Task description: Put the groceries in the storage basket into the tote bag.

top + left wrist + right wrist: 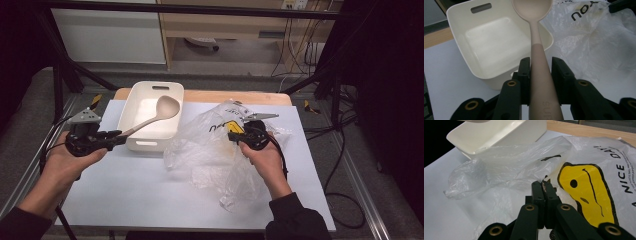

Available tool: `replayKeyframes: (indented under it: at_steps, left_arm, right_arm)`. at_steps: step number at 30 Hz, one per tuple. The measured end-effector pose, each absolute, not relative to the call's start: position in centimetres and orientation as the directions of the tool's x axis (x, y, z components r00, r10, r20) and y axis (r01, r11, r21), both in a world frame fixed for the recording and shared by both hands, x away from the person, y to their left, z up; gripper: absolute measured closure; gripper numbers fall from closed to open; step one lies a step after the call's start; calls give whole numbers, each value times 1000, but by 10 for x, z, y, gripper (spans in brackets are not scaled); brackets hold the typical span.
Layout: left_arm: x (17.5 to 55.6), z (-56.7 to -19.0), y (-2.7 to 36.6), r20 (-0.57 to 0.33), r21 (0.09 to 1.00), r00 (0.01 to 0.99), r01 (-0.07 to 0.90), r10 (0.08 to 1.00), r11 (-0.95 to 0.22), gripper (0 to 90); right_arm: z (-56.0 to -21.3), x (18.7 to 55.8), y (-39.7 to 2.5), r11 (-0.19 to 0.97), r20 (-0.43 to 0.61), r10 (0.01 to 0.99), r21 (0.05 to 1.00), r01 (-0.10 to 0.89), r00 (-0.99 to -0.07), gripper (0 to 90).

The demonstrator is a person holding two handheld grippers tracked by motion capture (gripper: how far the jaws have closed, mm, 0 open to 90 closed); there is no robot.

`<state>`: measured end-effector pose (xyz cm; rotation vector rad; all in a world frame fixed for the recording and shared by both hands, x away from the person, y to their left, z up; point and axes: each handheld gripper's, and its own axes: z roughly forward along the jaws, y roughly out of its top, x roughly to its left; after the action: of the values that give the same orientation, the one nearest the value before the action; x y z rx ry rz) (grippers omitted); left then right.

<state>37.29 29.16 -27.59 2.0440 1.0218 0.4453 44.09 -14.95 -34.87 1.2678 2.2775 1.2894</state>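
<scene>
Spoon held over the tub on my left, plastic bag pinched on my right.

My left gripper (539, 62) clamps the handle of the beige spoon (535, 32) between its jaws, and the spoon's bowl hangs above the far part of the white tub (150, 117), which stands on the white table sheet (150, 190). My right gripper (545, 185) has its jaws pressed together on a fold of the clear plastic bag (524, 170), beside its yellow face print; the crumpled bag lies just beside the tub.

White tub (150, 117) on the table (150, 190); cables (345, 165) perhaps behind.
</scene>
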Motion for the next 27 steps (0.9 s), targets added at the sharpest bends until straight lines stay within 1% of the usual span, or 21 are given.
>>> replayKeyframes:
  at_steps: [10,17,27]
  left_arm:
    - [340,-259,284,-32,784,676,474,736,-401,698]
    - [320,-257,270,-9,769,731,441,682,-463,698]
    - [314,-267,245,-29,746,790,425,613,-512,699]
  right_arm:
    - [-351,443,-148,233,211,774,781,579,-597,900]
    - [-355,444,-147,237,214,775,774,587,-595,900]
    - [-355,445,-147,228,226,773,774,591,-593,900]
